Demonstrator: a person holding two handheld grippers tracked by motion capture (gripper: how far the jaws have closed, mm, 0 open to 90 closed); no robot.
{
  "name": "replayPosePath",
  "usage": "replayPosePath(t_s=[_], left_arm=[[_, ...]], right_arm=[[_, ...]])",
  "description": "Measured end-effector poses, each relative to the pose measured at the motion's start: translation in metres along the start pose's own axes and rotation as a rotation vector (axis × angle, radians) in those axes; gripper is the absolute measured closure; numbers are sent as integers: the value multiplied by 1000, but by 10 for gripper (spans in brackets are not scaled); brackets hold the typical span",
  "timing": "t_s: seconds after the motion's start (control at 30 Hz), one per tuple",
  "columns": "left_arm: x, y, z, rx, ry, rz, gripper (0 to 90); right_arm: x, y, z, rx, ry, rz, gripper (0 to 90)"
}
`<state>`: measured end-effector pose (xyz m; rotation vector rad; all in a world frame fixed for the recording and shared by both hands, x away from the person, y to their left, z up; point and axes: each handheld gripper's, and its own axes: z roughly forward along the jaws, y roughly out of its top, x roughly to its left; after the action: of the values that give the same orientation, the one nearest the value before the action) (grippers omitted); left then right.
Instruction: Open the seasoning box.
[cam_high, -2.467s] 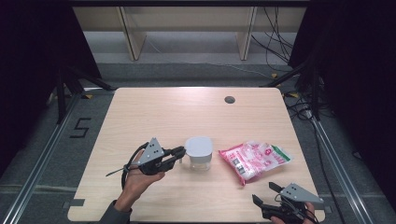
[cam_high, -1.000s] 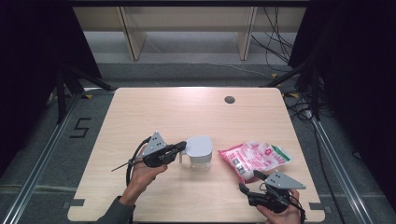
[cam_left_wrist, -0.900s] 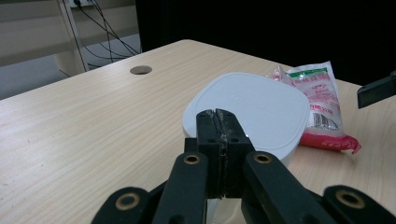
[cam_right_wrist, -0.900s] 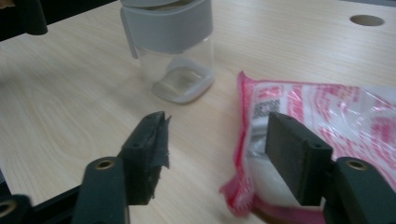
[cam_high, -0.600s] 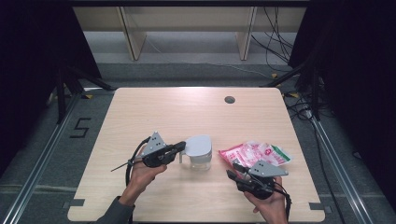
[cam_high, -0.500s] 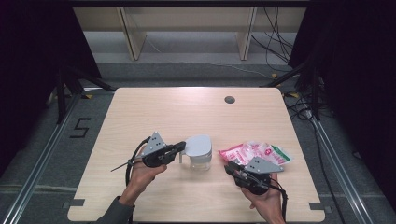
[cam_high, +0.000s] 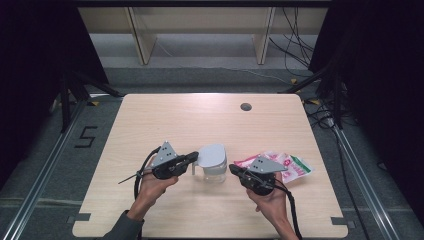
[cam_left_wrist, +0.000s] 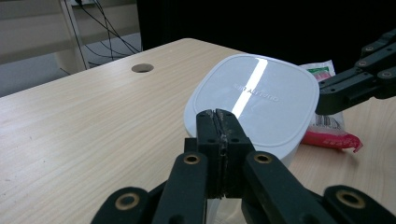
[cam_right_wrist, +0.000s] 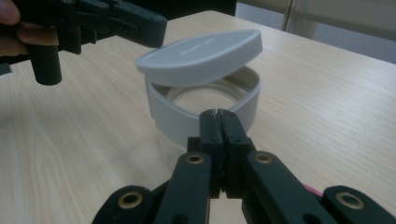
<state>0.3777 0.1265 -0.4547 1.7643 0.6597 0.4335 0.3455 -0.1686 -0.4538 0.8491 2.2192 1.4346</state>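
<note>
the step in hand looks like opening the white tub (cam_high: 214, 169), which sits low in the middle of the high view on the table (cam_high: 165, 115). the left gripper (cam_high: 192, 157) has its jaws pressed together on the edge of the lid (cam_right_wrist: 201, 56), i think, though the pinch spot is hard to see, and the lid is tipped up on one side. the right gripper (cam_high: 233, 170) just closed its jaws with nothing between them, and sits just beside the tub. the pink bag (cam_high: 292, 165) lies to the right, behind that gripper. next the lid should lift clear and the bag get picked up. the top half of the table is bare, so there is room, and the edges are far off.
</note>
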Motion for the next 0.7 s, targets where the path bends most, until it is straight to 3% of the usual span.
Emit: replayPosePath(t_s=[0.07,0.17,0.23,0.3,0.4,0.5,0.6,0.63,0.67,0.7], left_arm=[[0,0,0,1,0,2,885],[1,0,0,2,0,5,885],[1,0,0,1,-1,2,885],[1,-1,0,-1,-5,-2,884],[2,-1,0,-1,-6,-6,881],[3,-2,-1,-1,-8,-6,871],[6,0,-5,-12,-11,-16,798],[7,0,-6,-18,-12,-27,775],[7,0,-6,-18,-12,-27,753],[8,0,-11,-6,-16,-13,724]], right_arm=[[2,2,2,6,7,25,900],[0,3,4,6,-5,0,900],[0,5,8,-7,22,5,900],[1,9,9,12,7,-9,900],[4,11,13,-2,23,19,900],[3,13,14,-5,27,-3,900],[3,17,14,-13,16,-19,900],[6,18,14,-8,18,8,900],[4,19,15,-16,26,-23,900],[5,20,15,-23,17,-9,900]])
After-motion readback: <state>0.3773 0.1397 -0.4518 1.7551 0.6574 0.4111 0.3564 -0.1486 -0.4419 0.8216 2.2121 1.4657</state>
